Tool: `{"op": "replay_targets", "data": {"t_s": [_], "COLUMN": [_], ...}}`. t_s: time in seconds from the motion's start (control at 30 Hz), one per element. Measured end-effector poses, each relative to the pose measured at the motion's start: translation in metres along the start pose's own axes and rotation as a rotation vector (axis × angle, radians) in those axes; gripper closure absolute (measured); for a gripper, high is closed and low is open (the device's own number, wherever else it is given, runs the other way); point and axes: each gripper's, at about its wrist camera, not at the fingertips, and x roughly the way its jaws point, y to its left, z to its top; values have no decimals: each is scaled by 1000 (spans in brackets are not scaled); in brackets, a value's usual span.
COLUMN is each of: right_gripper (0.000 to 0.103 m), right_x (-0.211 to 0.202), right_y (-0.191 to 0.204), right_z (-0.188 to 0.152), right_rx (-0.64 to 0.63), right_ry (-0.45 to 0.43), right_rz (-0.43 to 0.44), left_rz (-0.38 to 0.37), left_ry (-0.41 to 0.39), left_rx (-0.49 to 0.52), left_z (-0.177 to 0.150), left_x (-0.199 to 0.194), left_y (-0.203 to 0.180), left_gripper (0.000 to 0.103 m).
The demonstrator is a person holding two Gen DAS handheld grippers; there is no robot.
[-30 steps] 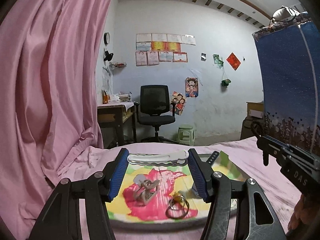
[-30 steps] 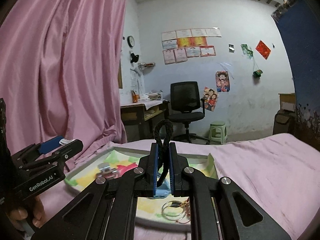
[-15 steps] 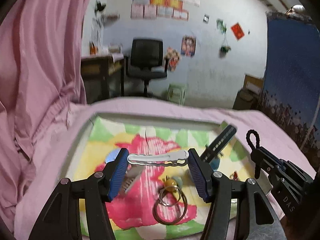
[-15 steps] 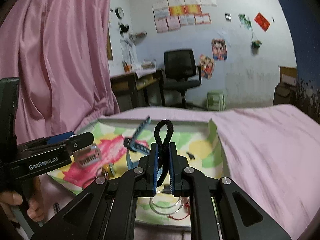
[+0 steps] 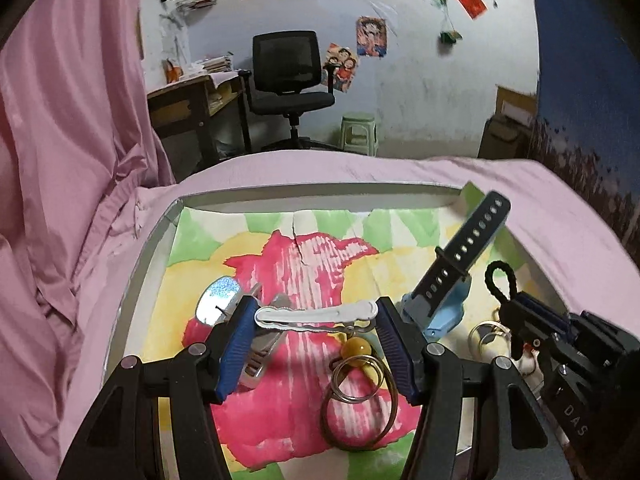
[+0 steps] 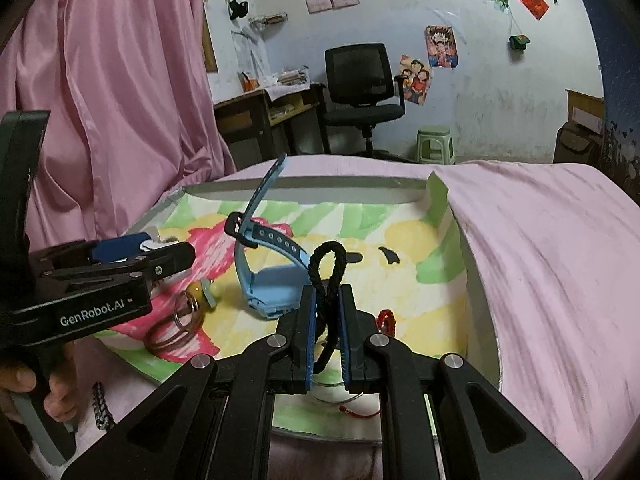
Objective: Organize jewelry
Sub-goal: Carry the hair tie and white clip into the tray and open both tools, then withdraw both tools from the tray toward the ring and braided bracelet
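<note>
A tray (image 5: pixel 320 195) lined with bright painted paper lies on the pink bed. My left gripper (image 5: pixel 316 320) is shut on a white hair clip (image 5: pixel 316 314), held lengthwise between its blue pads just above the tray. Under it lie a silver claw clip (image 5: pixel 260 356) and key rings with a yellow bead (image 5: pixel 358 380). My right gripper (image 6: pixel 327 320) is shut on a black braided cord (image 6: pixel 328 272) whose loop sticks up, over the tray's near right part. A blue watch (image 6: pixel 264 280) stands in the tray (image 6: pixel 340 184) between both grippers. The left gripper (image 6: pixel 132 260) shows at left.
A red cord charm (image 6: pixel 386 316) and a small black piece (image 6: pixel 390 256) lie in the tray. A dark braided bracelet (image 6: pixel 100 404) lies on the bed beside a hand. Pink curtain at left; desk, office chair (image 5: pixel 288 80) and green stool stand beyond the bed.
Both grippers have tipped downward and come forward over the tray, so its contents now fill the views. Each keeps its hold: white clip in the left, black cord in the right.
</note>
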Motion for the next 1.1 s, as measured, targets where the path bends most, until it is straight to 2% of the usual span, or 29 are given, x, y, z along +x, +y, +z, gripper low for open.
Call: {"op": "replay_targets", "data": {"t_s": [0.17,0.27,0.33,0.43,0.6,0.77,0.83,0.97,1.1], "right_gripper": [91,84,75,67,58,47,40,24,13], "right_x": [1,4,5,3,-7,-27,-38,-60,-83], "right_y": [-1,0,1,0,-6,-10,-9,-7,-1], "right_z": [-4,-4,-3,-4,-2,0,1,0,0], "right_rx": [3,5,7,11,34,54,60,69,63], "right_ry": [27,42,45,40,-3,-84,-127,-213,-297], "right_rz": [-4,-8,-12,-16,-26,-31,-29,-16,2], "left_rz": [49,62,69,55,10,-38,-56,-82,-102], "left_ry": [12,16,19,25,3,-63,-95,-173,-246], "left_rx": [87,116,128,127,54,-55,-90,-160,-202], "left_z": [1,0,0,-1,-3,-7,-11,-20,-32], "left_x": [0,-2,-2,-3,-12,-31,-40,-63,-85], "left_y": [-13,-18,-19,-18,-5,14,21,33,43], "left_gripper": [45,45,44,35,27,21,20,4,2]}}
